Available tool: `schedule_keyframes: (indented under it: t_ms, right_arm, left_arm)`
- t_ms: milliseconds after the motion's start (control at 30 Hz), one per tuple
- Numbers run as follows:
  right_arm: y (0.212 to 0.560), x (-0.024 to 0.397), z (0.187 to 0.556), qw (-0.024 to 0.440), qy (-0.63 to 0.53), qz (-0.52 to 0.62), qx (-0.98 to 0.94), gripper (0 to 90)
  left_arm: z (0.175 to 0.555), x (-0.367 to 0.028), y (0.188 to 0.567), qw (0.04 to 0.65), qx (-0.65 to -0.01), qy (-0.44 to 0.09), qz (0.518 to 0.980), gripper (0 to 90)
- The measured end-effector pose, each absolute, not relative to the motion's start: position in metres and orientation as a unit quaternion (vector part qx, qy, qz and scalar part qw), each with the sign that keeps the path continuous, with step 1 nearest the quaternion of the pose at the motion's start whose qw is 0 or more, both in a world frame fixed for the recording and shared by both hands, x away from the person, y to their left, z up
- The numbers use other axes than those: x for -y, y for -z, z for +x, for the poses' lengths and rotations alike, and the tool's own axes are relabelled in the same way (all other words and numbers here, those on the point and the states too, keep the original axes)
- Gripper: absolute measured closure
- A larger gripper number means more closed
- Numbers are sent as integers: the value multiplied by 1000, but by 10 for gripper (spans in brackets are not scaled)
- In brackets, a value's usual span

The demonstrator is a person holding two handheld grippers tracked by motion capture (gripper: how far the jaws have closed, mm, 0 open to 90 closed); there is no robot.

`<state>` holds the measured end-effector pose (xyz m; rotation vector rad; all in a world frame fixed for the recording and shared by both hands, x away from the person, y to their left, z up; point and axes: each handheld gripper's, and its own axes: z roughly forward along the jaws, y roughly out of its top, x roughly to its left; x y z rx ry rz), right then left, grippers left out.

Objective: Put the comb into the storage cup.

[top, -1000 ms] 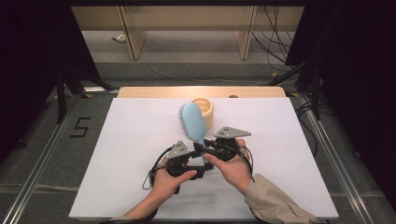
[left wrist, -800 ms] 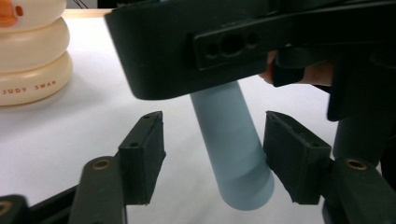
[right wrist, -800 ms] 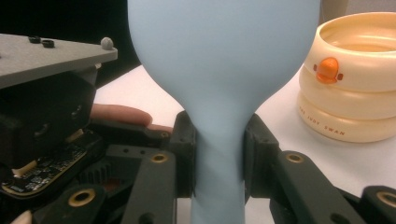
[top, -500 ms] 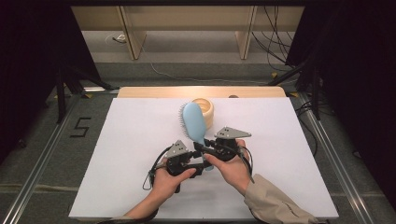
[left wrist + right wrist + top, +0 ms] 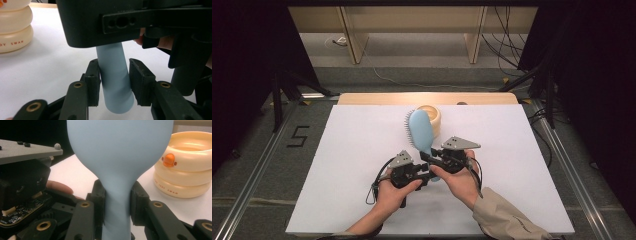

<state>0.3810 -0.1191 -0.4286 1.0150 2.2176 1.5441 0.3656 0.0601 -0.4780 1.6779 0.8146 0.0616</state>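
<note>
the white table top (image 5: 337, 165) carries a pale blue plastic hairbrush (image 5: 422, 131), which rises toward twelve o'clock from both hands with its oval head just in front of a cream ringed plastic tub with a small orange duck badge (image 5: 432, 114) at the far edge. the right gripper (image 5: 438, 161) is clamped on the brush's narrow neck (image 5: 117, 205), and the left gripper (image 5: 424, 176), at seven o'clock of it, has just been closing on the round handle end (image 5: 113, 82) — its pads (image 5: 93, 82) now pressing the tube or all but touching it. with both ends gripped the brush looks ready to pass to the left hand — a handover seems the likely step.
</note>
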Motion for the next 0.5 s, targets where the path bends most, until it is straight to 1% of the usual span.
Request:
schedule_keyframes:
  t_ms: [500]
  right_arm:
    - [428, 116, 379, 141, -526, 341, -766, 700]
  left_arm:
    - [366, -62, 478, 595, -371, -21, 712, 653]
